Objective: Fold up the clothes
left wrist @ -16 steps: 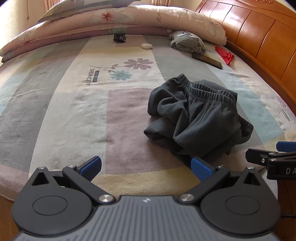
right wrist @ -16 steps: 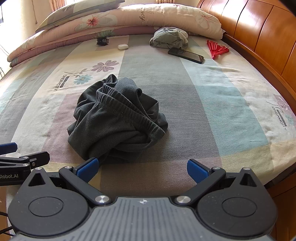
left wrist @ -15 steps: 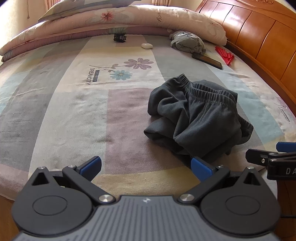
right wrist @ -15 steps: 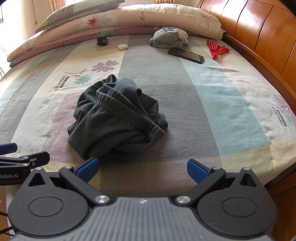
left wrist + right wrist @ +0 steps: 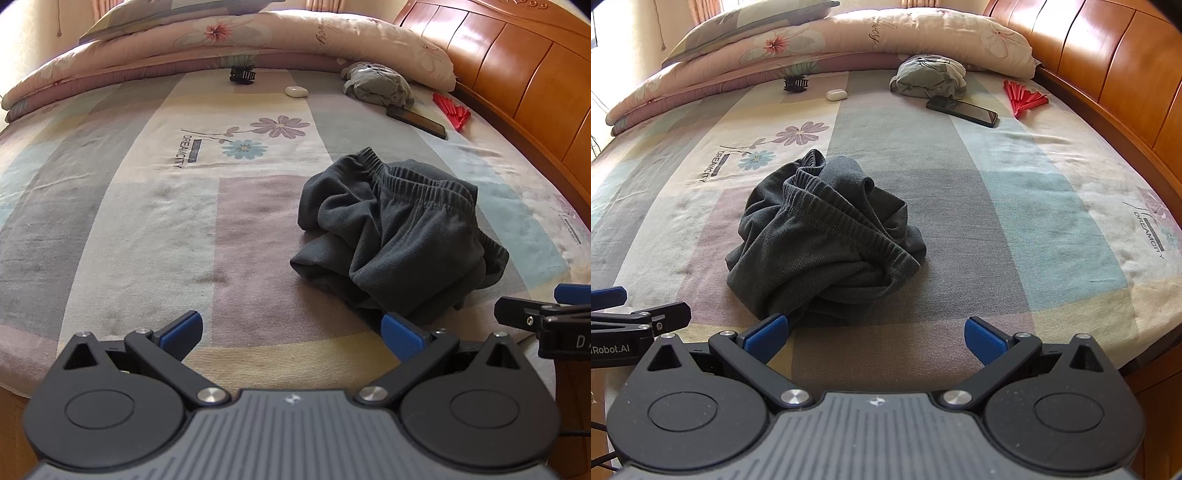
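**Dark Shorts in a Heap on the Bed**

On the bed (image 5: 1015, 229), near its front edge, sits a dark grey garment (image 5: 820, 243) all bunched up in a lump. It looks like shorts or pants (the stretchy ribbed waistband shows on top). It is not flat and it is not folded. Its edges curl under and over each other, so the folding job is not done for this one.

Both tools hang just in front of the heap and touch nothing. The left gripper (image 5: 291, 332) has its blue fingers spread wide apart, with only bed sheet between them. The right gripper (image 5: 877, 338) is spread wide too and holds nothing. Its left finger tip is very close to the heap's near edge.

Far back by the pillows lies a grey-green cloth bundle (image 5: 929, 77). I cannot tell if it is folded or just rolled up, or if it is part of the job.

Some things are hard to see. The legs of the dark garment are tucked inside the lump, so its real shape is hidden. The person holding the tools is out of view.
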### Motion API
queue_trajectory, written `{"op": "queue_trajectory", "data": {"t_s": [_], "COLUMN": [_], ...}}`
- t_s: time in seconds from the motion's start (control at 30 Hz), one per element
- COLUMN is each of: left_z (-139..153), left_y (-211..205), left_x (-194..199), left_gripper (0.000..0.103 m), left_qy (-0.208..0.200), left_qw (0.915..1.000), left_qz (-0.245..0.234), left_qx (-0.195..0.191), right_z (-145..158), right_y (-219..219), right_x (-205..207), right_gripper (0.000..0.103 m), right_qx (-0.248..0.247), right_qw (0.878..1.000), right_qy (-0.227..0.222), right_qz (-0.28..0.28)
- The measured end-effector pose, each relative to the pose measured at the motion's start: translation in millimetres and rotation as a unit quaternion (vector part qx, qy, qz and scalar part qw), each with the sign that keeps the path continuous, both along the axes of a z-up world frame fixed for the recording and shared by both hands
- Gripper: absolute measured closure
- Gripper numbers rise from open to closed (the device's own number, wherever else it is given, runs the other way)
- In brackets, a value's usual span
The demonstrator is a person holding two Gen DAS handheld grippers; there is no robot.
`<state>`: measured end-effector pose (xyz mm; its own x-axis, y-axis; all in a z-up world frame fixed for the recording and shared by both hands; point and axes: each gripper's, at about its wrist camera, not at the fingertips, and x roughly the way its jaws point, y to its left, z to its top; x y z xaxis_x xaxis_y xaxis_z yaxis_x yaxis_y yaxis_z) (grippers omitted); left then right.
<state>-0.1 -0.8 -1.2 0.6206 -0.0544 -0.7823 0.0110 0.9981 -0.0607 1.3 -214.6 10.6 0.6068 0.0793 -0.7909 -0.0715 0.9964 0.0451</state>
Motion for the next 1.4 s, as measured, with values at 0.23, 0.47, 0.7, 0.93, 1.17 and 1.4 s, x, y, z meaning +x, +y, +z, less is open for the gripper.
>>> {"op": "queue_trajectory", "data": {"t_s": [0.23, 0.47, 0.7, 0.93, 1.17, 1.4], "left_z": [0, -1, -2, -4, -5, -7], "left_y": [0, 0, 0, -1, -3, -5], "left_x": [0, 1, 1, 2, 6, 11], "left_gripper": [0.001, 0.001, 0.001, 0.001, 0.001, 0.001], "left_qy": [0.0, 0.001, 0.001, 0.003, 0.007, 0.01], "left_qw": [1.0, 1.0, 1.0, 1.0, 0.9999, 0.9999], "left_qz": [-0.002, -0.004, -0.005, -0.005, -0.008, -0.01], "left_qx": [0.001, 0.0, 0.001, 0.003, 0.006, 0.01], "right_z": [0, 0, 0, -2, -5, -9], "right_y": [1, 0, -2, -2, -2, -3], "right_x": [1, 0, 1, 2, 6, 13], "right_gripper": [0.0, 0.0, 0.0, 0.0, 0.0, 0.0], "right_qx": [0.0, 0.001, 0.002, 0.002, 0.003, 0.003], "right_qw": [1.0, 1.0, 1.0, 1.0, 1.0, 1.0], "right_qy": [0.001, 0.001, 0.002, 0.004, 0.009, 0.015], "right_qz": [-0.001, 0.0, 0.001, 0.001, -0.001, 0.0]}}
